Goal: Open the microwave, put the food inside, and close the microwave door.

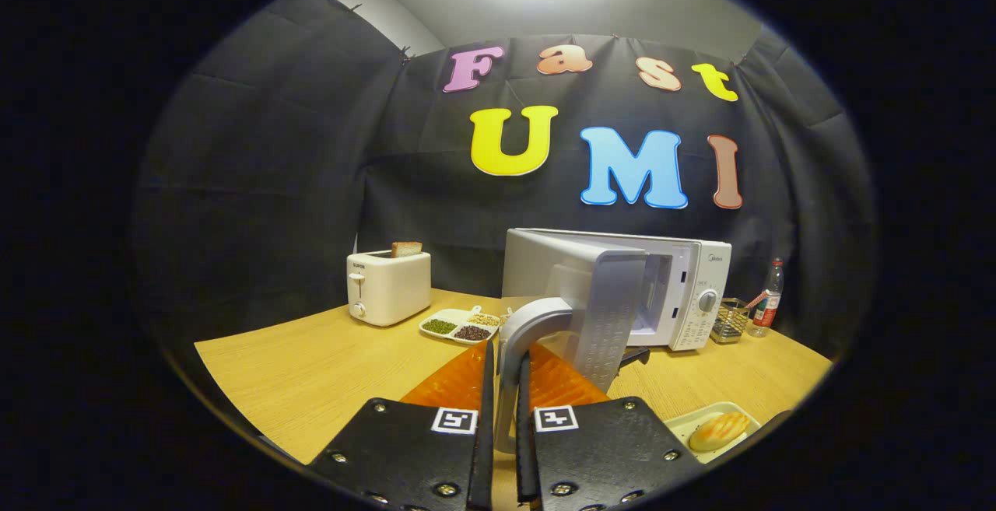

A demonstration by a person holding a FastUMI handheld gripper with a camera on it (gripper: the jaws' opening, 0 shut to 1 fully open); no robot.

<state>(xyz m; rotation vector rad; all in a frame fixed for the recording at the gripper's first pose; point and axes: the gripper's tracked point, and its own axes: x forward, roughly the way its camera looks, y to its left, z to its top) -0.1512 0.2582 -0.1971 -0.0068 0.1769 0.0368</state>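
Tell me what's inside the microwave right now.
The microwave stands open, its door swung toward the tongs, which are shut on the door handle. A strip of pale cavity wall shows, with no food visible there; the door hides the rest. The bread lies on its tray.

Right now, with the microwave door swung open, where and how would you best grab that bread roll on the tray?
Grip the bread roll across its narrow middle, coming down from above: it lies flat on its tray, and the rim blocks a low sideways approach. First the gripper must let go of the door handle it is clamped on.
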